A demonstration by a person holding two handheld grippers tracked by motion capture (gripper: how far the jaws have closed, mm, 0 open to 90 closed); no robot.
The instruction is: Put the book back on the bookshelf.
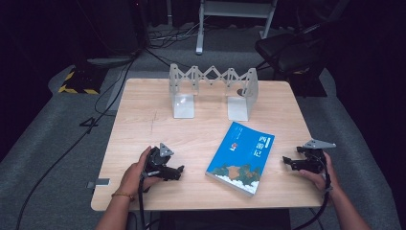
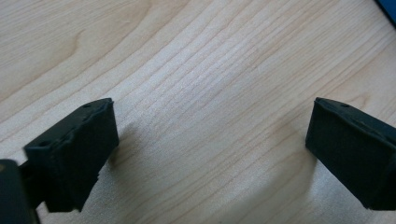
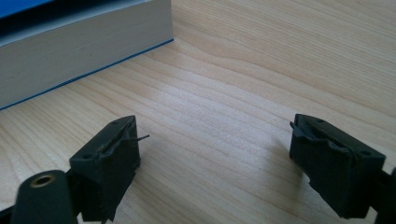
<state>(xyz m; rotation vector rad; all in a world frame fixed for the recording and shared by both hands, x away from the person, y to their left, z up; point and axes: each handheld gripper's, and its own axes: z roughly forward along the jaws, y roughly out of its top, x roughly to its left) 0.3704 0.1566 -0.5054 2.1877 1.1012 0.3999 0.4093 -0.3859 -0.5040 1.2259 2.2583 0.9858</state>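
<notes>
High view: blue book point(image 1: 241, 158), white cover lettering, perhaps Chinese, too small.

A pale wooden surface point(image 1: 143, 120) carries a white metal expanding rack point(image 1: 213, 91) toward twelve o'clock, its two upright end plates joined by a zigzag lattice. Beyond the far edge, grey carpet point(image 1: 43, 139) holds black cables point(image 1: 110, 91), a yellow-and-black striped block point(image 1: 76, 84) at ten o'clock and a dark chair point(image 1: 292, 50) at two o'clock.
</notes>
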